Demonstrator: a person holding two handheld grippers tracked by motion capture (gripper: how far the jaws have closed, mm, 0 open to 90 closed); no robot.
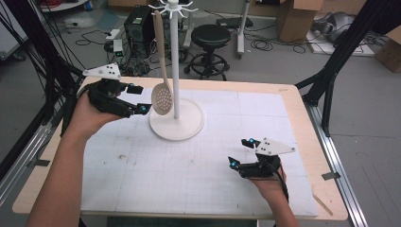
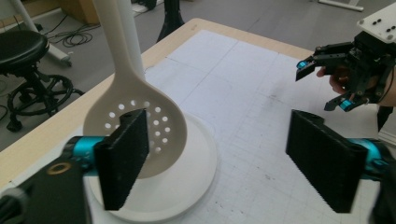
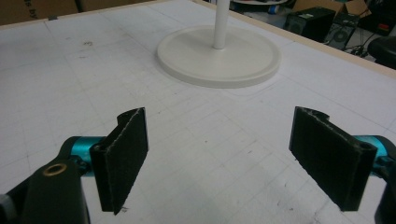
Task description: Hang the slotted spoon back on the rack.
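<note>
Cluttered lab floor behind a white gridded table [image 1: 227, 156]: slotted spoon [image 1: 162, 98] hangs on the stand [image 1: 176, 71], upper centre; left gripper [image 1: 136, 99] gapes empty just beside its bowl, release apparently done, withdrawal next; right gripper [image 1: 240, 152] idles open, lower right.

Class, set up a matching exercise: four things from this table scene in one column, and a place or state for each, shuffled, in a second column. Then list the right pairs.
Things
1. slotted spoon
2. stand
3. left gripper
4. right gripper

Places or states
A. open, over bare mat near the table's front right
B. hanging from a hook
C. open, beside the spoon's bowl
D. standing on the white mat

Pairs: 1-B, 2-D, 3-C, 4-A
</note>
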